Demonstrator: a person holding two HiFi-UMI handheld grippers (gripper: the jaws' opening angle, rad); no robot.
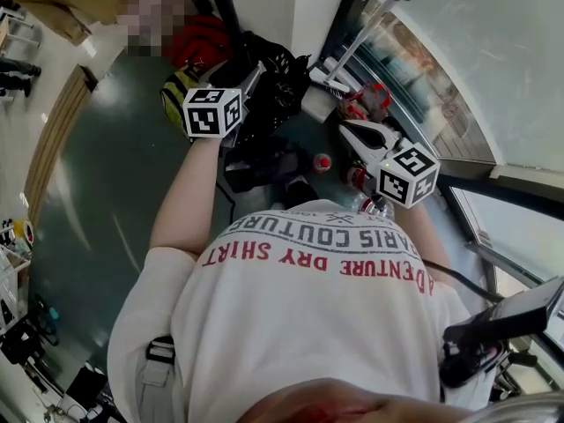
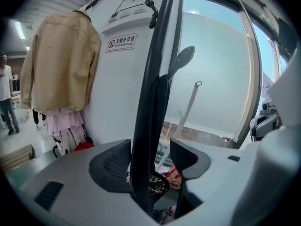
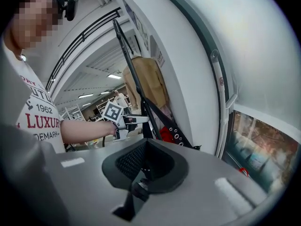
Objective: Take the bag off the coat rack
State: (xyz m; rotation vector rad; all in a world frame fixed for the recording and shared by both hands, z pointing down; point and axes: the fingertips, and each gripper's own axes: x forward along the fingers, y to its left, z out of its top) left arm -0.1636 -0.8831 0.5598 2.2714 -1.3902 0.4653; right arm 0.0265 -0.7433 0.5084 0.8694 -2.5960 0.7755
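Hanging down along the slim dark coat rack (image 3: 126, 55), a flat, matte black strap (image 2: 149, 102) widens as it drops, and it runs straight between the jaws of the left gripper (image 2: 149, 157). Those jaws are spread wide. Their dimpled black rubber pads (image 2: 115, 161) stand either side of the strap without squeezing it. The strap belongs to the bag (image 1: 273, 82), a soft, crumpled black mass bunched at the rack just ahead of that gripper. A second band on it carries a row of shiny metal eyelets (image 3: 176, 133). The person's bare left forearm (image 1: 189, 192) reaches straight out from a short white sleeve towards the rack. The right gripper (image 3: 146, 164) is held apart, nearer the glass wall (image 1: 476, 51), with its jaws pressed together on nothing. A limp tan jacket (image 2: 61, 65) hangs off to the side against the smooth white wall.
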